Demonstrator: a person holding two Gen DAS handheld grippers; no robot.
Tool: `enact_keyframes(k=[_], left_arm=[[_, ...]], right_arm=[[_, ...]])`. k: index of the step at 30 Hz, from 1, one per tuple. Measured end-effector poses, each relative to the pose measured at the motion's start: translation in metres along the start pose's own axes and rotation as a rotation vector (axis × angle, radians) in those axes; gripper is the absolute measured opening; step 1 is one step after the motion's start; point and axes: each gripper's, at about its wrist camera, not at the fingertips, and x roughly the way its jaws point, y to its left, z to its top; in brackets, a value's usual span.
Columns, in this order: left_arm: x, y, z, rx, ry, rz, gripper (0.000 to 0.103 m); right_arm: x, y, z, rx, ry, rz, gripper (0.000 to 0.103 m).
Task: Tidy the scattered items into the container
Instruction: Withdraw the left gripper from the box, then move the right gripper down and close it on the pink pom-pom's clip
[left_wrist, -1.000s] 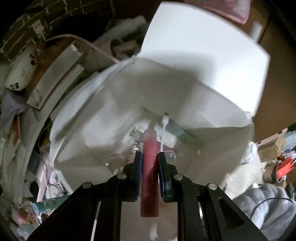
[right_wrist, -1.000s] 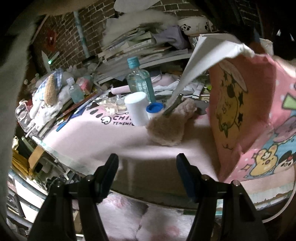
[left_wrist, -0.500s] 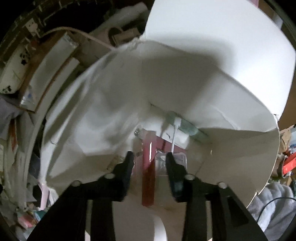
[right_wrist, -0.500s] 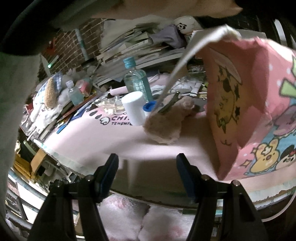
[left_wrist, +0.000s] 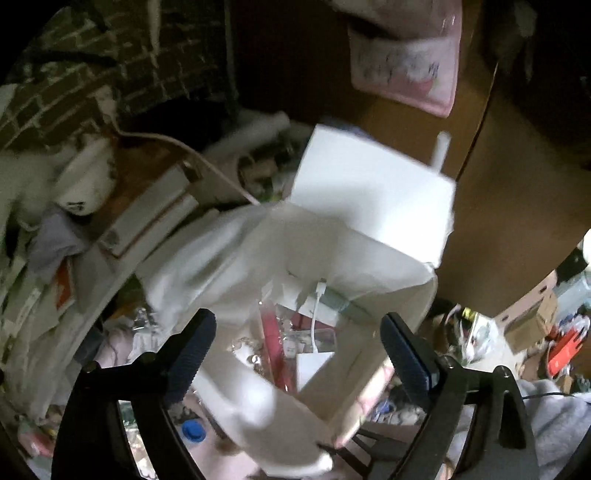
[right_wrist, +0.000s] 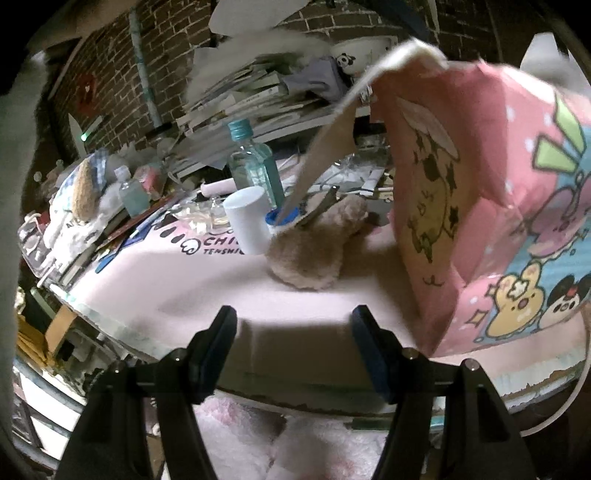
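Observation:
The container is a paper bag, white inside (left_wrist: 369, 258) and pink with cartoon prints outside (right_wrist: 480, 206). My left gripper (left_wrist: 295, 347) is open and empty above the bag's mouth. A pink tube (left_wrist: 273, 343) lies inside the bag among a white cable (left_wrist: 316, 314) and other small items. My right gripper (right_wrist: 293, 332) is open and empty, low at the table's near edge. On the pink mat (right_wrist: 184, 280) stand a white cylinder (right_wrist: 245, 219), a blue cap (right_wrist: 282, 218), a tan plush (right_wrist: 314, 251) and a clear bottle with a teal cap (right_wrist: 255, 166).
Stacked books and papers (right_wrist: 258, 96) and a panda bowl (right_wrist: 351, 55) fill the back of the table. Small bottles and clutter (right_wrist: 129, 192) sit at the left. A brick wall (right_wrist: 110, 74) stands behind. A fluffy pink surface (right_wrist: 295, 443) lies below the table edge.
My left gripper opened and let go of the pink tube, which now lies inside the bag. The left gripper pulled back and up from the bag. The right gripper stayed open and almost still.

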Motion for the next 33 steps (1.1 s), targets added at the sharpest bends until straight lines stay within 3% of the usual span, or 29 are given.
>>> enact_keyframes(k=[4, 9, 15, 21, 28, 33], left_arm=[[-0.032, 0.018, -0.024, -0.056, -0.085, 0.105, 0.092], [-0.064, 0.038, -0.085, -0.116, -0.183, 0.245, 0.092], [-0.077, 0.076, -0.170, -0.276, -0.294, 0.295, 0.092], [-0.076, 0.093, -0.227, -0.392, -0.319, 0.274, 0.092], [-0.070, 0.102, -0.244, -0.459, -0.326, 0.236, 0.092], [-0.069, 0.102, -0.245, -0.464, -0.332, 0.236, 0.092]], right_arm=[[-0.004, 0.011, -0.003, -0.015, -0.060, -0.092, 0.062], [0.003, 0.027, -0.001, -0.041, -0.097, -0.228, 0.062], [0.012, 0.036, 0.005, -0.002, -0.147, -0.321, 0.062], [0.028, 0.042, 0.015, -0.014, -0.164, -0.390, 0.063], [0.042, 0.039, 0.020, 0.004, -0.141, -0.375, 0.063], [0.047, 0.036, 0.018, 0.013, -0.114, -0.350, 0.042]])
